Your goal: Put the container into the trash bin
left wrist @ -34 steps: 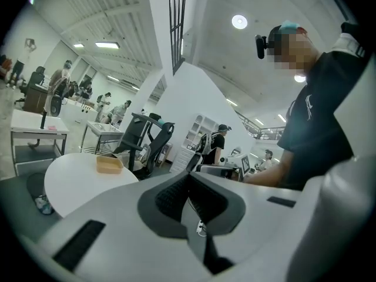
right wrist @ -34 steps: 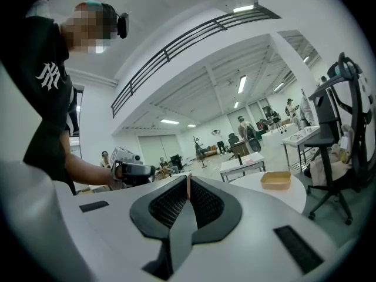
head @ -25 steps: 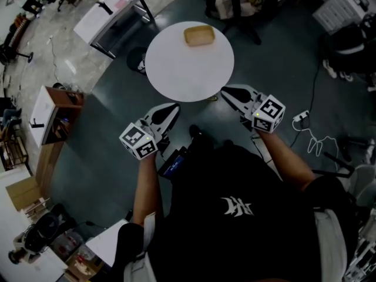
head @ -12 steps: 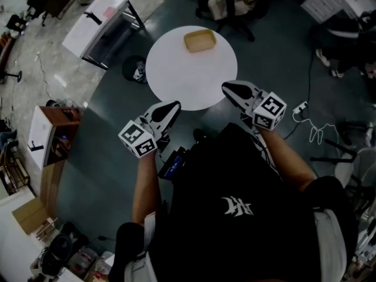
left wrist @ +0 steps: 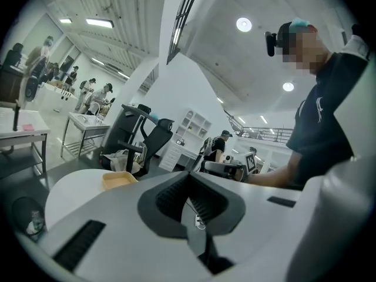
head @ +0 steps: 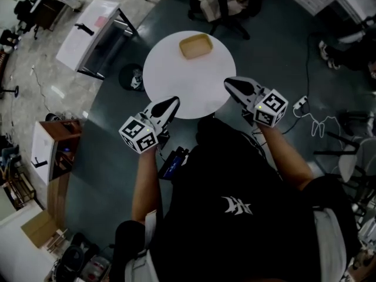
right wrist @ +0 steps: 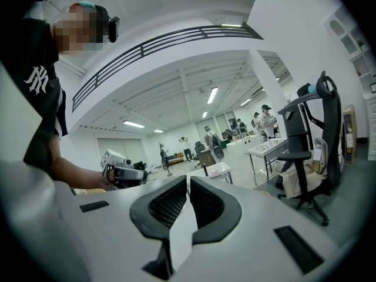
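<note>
We see the shallow tan rectangular container (head: 195,46) sitting on the far part of the round white surface (head: 176,78), well apart from both tools. Our left hand-held gripper (head: 174,103) hangs over the near-left rim of the surface. Its jaws are pressed together w/ nothing betw. them, and its own view shows the ribbed dark pads (left wrist: 171,197) meeting. Our right hand-held gripper (head: 228,83) is at the near-right rim, jaws narrowed to a thin slit, also w/ nothing in them. Both point approx. level, twd the surface. A dark round bin (head: 130,77) stands on the grey-green floor (head: 106,157) just beside the surface's left edge, w/ sth pale inside. In the left gripper view the container lies left of the jaws, on the surface. A black office chair (head: 223,7) stands beyond the far rim.
</note>
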